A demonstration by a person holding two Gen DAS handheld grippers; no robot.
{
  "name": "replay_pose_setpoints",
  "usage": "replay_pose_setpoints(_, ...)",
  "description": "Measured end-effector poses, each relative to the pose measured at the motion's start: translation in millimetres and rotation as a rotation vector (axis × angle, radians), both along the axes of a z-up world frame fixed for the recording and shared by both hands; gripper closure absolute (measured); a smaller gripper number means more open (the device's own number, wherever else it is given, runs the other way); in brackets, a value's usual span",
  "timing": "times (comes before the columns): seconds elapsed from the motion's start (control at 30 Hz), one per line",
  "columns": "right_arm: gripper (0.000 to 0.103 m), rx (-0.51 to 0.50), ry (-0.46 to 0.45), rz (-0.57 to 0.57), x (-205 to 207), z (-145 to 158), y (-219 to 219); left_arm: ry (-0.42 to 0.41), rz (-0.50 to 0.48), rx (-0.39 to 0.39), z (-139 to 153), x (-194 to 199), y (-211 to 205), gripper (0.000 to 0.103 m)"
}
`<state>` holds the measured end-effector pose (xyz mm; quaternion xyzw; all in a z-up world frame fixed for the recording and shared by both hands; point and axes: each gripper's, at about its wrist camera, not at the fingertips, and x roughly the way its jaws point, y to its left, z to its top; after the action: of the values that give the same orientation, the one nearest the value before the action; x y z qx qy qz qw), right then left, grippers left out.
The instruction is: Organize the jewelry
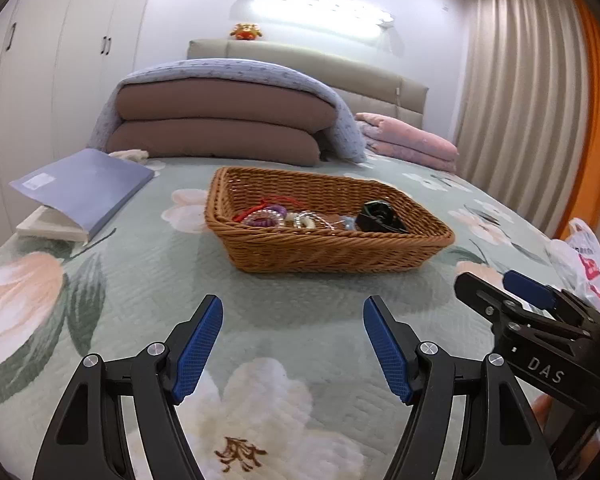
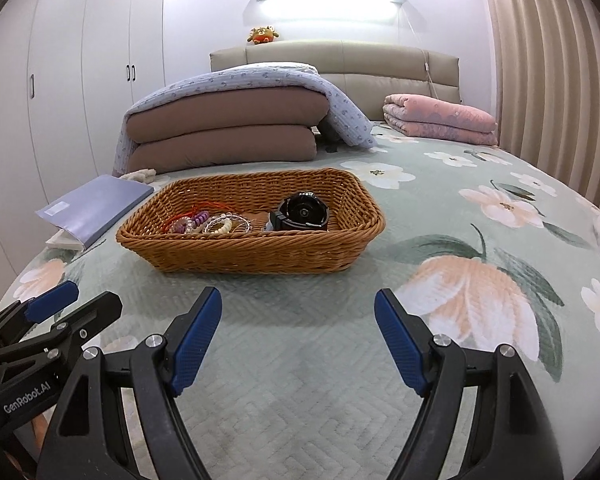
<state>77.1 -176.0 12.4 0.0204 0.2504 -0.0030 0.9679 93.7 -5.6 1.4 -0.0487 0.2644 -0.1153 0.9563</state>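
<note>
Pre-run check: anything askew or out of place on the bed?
Mostly tidy. The bracelets lie heaped and overlapping at the left end of the basket, beside a black watch. The blue book sits tilted on something white beneath it. Nothing spilled or damaged.

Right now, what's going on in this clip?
A person holds two handheld grippers over a floral bedspread. The left gripper and right gripper are both open and empty, short of a wicker basket. The basket already holds beaded bracelets and a black watch. Nothing is being gripped yet.
</note>
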Motion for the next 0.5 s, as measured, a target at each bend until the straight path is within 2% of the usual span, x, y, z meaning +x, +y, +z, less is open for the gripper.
replay_pose_setpoints(0.5, 0.022, -0.013, 0.003, 0.006, 1.1, -2.3, 3.9, 0.009, -0.017, -0.006, -0.1, 2.3, 0.1, 0.029)
